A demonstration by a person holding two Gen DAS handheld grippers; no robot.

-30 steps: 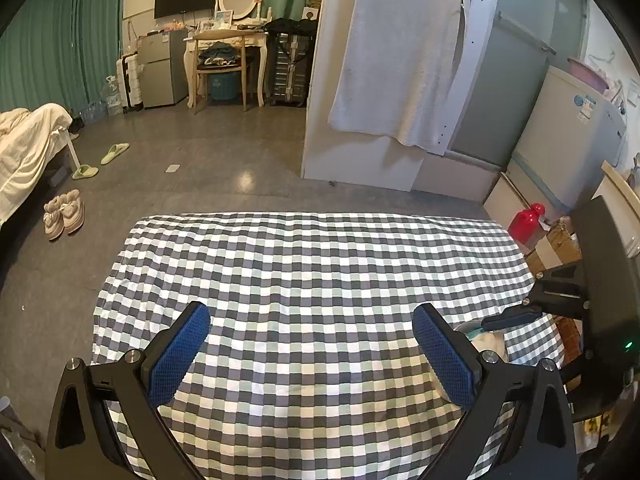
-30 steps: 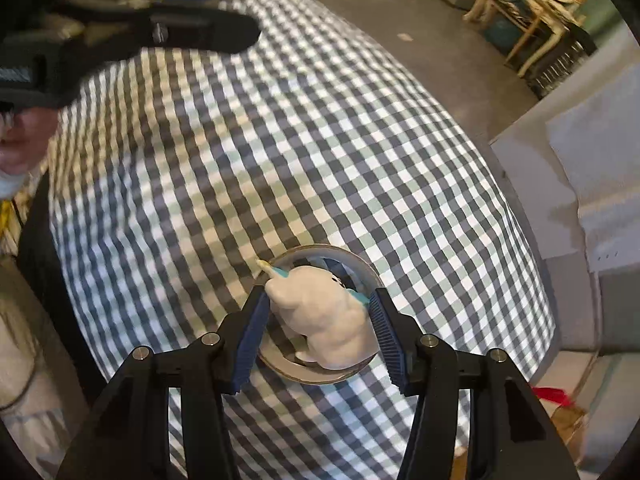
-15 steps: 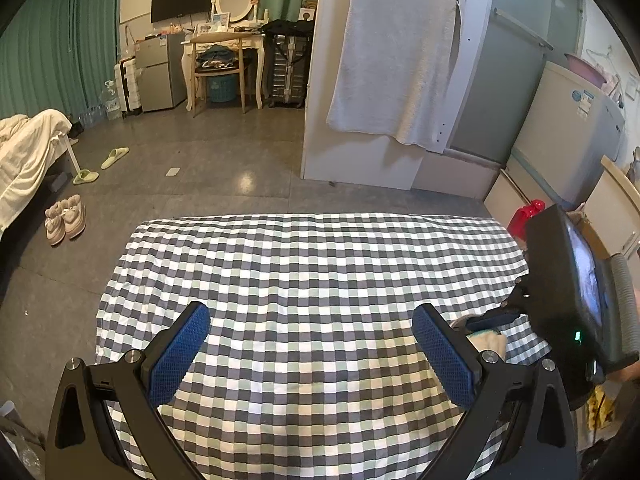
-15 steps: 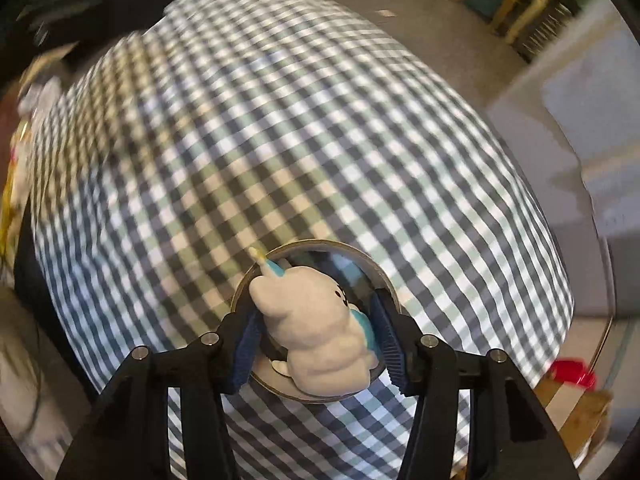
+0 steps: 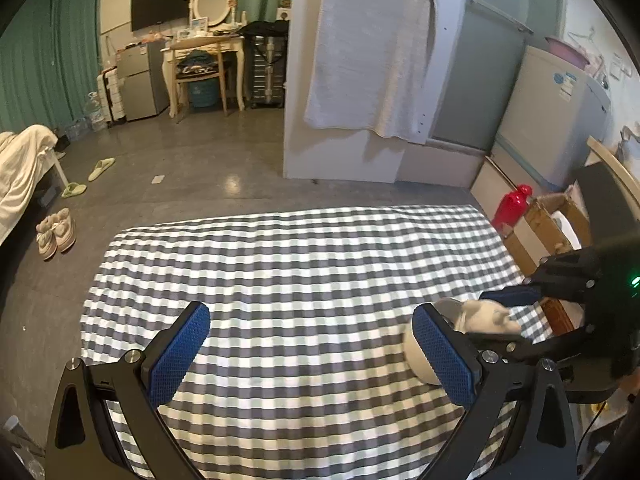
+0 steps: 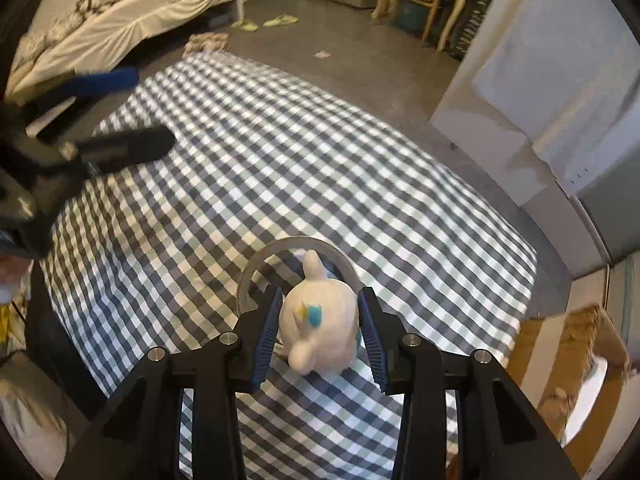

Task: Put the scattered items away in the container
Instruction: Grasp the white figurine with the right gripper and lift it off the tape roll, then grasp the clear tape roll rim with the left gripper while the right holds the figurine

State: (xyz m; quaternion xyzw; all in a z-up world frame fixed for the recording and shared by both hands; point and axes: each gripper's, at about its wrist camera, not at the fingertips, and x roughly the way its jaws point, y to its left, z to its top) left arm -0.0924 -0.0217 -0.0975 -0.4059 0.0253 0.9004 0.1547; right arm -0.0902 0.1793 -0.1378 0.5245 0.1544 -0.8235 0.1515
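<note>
1. Left wrist view. The left gripper [image 5: 308, 354] fills the lower frame, its blue pads wide apart with nothing between them, over the checked cloth [image 5: 288, 264]. At lower right the right gripper [image 5: 494, 316] enters from the edge, clamped on a white toy [image 5: 486, 316]; a pale cup [image 5: 416, 354] stands on the cloth beneath it, partly hidden by the left gripper's right finger. No other loose items show on the cloth, so little seems left to collect.

2. Right wrist view. The right gripper [image 6: 319, 330], at lower centre, has both pads pressed against the toy [image 6: 320, 324], which is white with a blue-and-yellow mark. The toy sits above and slightly in front of the cup [image 6: 256, 268], whose grey rim arcs behind it; whether the toy's base is inside the rim cannot be told. The left gripper [image 6: 120, 116] shows blurred at upper left. The cloth [image 6: 320, 152] is otherwise bare. Judged stage: last visible item held at the cup, release pending.
</note>
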